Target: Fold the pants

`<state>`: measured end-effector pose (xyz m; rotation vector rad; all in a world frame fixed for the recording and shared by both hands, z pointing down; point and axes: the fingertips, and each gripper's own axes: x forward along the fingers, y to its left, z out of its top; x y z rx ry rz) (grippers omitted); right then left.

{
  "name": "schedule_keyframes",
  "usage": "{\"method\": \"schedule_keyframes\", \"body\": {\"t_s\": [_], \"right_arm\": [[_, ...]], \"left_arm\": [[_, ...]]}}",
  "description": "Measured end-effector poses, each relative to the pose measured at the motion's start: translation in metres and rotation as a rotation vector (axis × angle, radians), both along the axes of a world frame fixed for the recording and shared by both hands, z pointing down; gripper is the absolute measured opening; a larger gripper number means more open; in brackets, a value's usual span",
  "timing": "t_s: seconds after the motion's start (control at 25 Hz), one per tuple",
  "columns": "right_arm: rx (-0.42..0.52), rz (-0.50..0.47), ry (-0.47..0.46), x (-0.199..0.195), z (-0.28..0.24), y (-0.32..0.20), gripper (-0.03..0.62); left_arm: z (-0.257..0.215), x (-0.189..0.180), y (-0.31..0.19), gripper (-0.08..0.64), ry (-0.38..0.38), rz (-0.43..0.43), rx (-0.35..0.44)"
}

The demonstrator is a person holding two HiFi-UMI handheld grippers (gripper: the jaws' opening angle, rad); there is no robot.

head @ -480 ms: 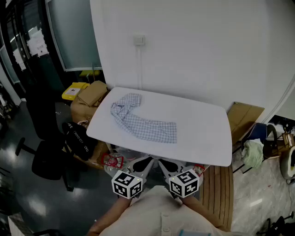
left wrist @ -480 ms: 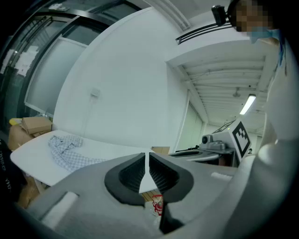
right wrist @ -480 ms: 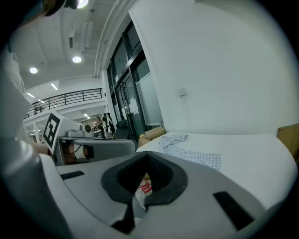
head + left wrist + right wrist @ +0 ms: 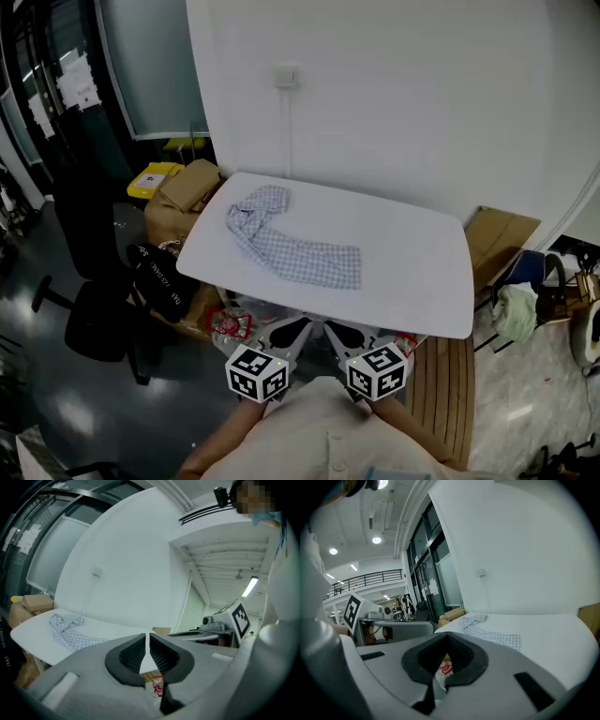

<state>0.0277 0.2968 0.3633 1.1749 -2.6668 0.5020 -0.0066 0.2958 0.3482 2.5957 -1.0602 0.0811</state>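
The blue-and-white checked pants [image 4: 291, 246] lie on the white table [image 4: 412, 262], bunched at the far left end with one flat leg stretching toward the middle. Both grippers hover below the table's near edge, close to the person's body and well away from the cloth. My left gripper [image 4: 300, 326] is shut with nothing in it, and so is my right gripper [image 4: 332, 329]. The left gripper view shows the left gripper [image 4: 147, 635] with jaws together and the pants [image 4: 70, 631] far ahead on the left. The right gripper [image 4: 449, 637] shows its jaws together, with the pants [image 4: 487, 630] beyond.
Cardboard boxes [image 4: 187, 187] and a yellow bin [image 4: 153, 179] stand at the table's left end. A black bag [image 4: 157, 281] and a red-and-white packet [image 4: 230, 325] lie below it. A wooden slatted board [image 4: 442, 384] sits at the right, and flat cardboard [image 4: 502, 234] leans by the wall.
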Motion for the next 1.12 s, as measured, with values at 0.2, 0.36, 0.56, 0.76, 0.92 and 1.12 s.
{"method": "schedule_keyframes", "body": {"t_s": [0.2,0.36,0.56,0.76,0.92,1.12], "right_arm": [[0.004,-0.028,-0.047,-0.004,-0.001,-0.005,0.015],[-0.02,-0.051,-0.045,-0.009,0.005,-0.011,0.018],[-0.035,-0.067,-0.048,-0.014,0.01,-0.026,0.02],[-0.068,-0.079,-0.038,-0.02,0.018,-0.047,0.074],[-0.096,-0.085,-0.03,-0.025,0.029,-0.064,0.124],[-0.124,-0.085,-0.02,-0.028,0.04,-0.089,0.13]], "left_arm": [[0.004,-0.002,-0.006,0.032,0.0,0.005,-0.006],[0.008,0.001,-0.013,0.032,-0.013,0.022,-0.011],[0.013,0.003,-0.029,0.032,-0.022,0.039,-0.028],[0.021,-0.003,-0.047,0.032,-0.033,0.047,-0.058],[0.032,-0.011,-0.065,0.032,-0.039,0.052,-0.083],[0.044,-0.015,-0.09,0.034,-0.046,0.062,-0.112]]}}
